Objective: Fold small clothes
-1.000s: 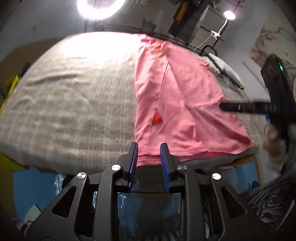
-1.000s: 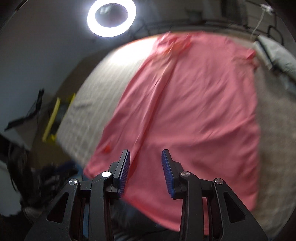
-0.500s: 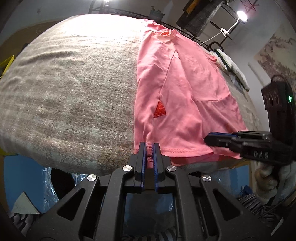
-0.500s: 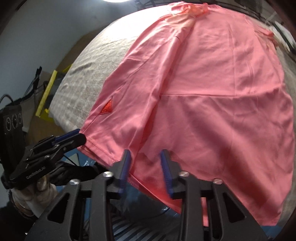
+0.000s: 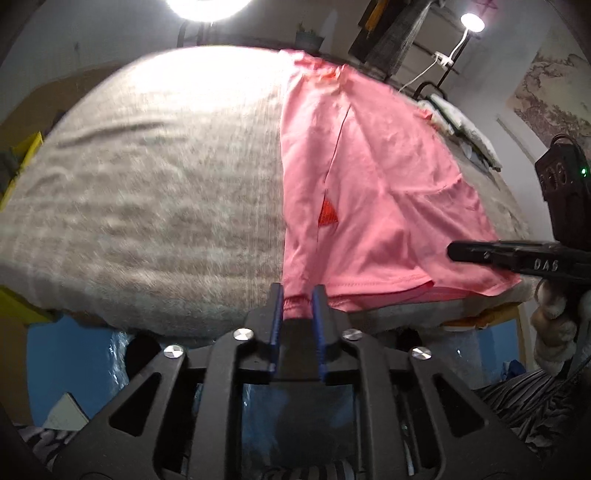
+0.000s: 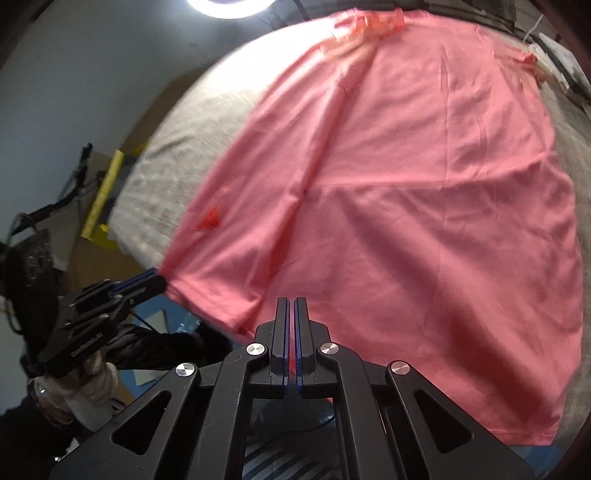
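A pink shirt (image 5: 369, 184) lies spread on a grey blanket (image 5: 147, 184), its hem at the near edge and a red triangle mark (image 5: 328, 216) near its left side. My left gripper (image 5: 298, 295) has the hem's left corner bunched between its blue pads; its jaws are opening slightly. The right wrist view shows that gripper (image 6: 157, 280) with the shirt (image 6: 406, 184) drawn taut to it. My right gripper (image 6: 294, 304) is shut on the hem further right, with pink cloth showing between its pads. It enters the left wrist view from the right (image 5: 452, 251).
The blanket's near edge drops to a blue floor (image 5: 66, 350). A ring light (image 5: 203, 5) and a lamp (image 5: 472, 22) shine beyond the far edge. A pale folded item (image 5: 461, 125) lies far right. Yellow objects (image 6: 103, 192) stand off the left side.
My left gripper closed on the hem's corner, then widened a little. My right gripper dropped to the near hem and shut on it.
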`<state>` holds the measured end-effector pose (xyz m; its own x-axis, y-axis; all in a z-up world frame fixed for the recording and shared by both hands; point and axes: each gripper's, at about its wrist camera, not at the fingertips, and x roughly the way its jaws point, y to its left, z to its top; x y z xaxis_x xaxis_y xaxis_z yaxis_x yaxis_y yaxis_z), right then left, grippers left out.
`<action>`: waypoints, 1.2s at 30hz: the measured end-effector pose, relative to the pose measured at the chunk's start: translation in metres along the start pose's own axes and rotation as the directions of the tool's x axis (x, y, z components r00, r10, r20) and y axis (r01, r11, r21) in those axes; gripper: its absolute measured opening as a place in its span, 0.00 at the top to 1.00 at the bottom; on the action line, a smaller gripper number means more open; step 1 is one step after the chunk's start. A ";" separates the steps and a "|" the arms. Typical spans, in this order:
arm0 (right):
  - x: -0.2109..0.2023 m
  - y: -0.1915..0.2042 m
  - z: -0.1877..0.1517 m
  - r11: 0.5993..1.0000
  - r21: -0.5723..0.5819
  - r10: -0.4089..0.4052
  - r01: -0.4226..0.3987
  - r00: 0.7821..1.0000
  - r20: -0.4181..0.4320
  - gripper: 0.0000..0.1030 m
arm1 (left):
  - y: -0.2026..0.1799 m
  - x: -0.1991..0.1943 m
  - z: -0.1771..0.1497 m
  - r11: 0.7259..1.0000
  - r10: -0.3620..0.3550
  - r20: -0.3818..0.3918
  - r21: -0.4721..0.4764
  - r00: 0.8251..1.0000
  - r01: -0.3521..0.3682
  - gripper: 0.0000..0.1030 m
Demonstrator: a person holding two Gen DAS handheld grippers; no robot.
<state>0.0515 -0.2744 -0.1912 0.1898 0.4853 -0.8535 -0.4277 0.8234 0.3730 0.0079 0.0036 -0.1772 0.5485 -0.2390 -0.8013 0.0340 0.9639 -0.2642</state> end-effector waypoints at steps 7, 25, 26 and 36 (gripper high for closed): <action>-0.066 -0.020 -0.009 0.999 -0.007 -0.049 0.051 0.978 0.202 0.72 | -0.043 -0.018 0.002 0.989 -0.037 0.124 0.150 0.992 0.018 0.85; -0.197 -0.152 -0.017 0.954 0.259 -0.256 0.150 0.858 0.446 0.56 | -0.239 0.040 -0.014 0.856 -0.298 0.034 0.452 0.954 0.251 0.75; -0.203 -0.163 -0.018 0.950 0.277 -0.260 0.143 0.853 0.452 0.56 | -0.252 0.045 -0.016 0.843 -0.311 0.019 0.468 0.950 0.267 0.66; -0.205 -0.217 -0.005 0.927 0.362 -0.259 0.094 0.859 0.442 0.56 | -0.308 0.101 -0.022 0.842 -0.228 -0.075 0.486 0.971 0.235 0.44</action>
<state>0.1008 -0.5543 -0.0988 0.6643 0.3333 -0.6691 -0.0586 0.9156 0.3979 0.0345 -0.3200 -0.1889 0.4622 -0.4602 -0.7580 0.5638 0.8123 -0.1494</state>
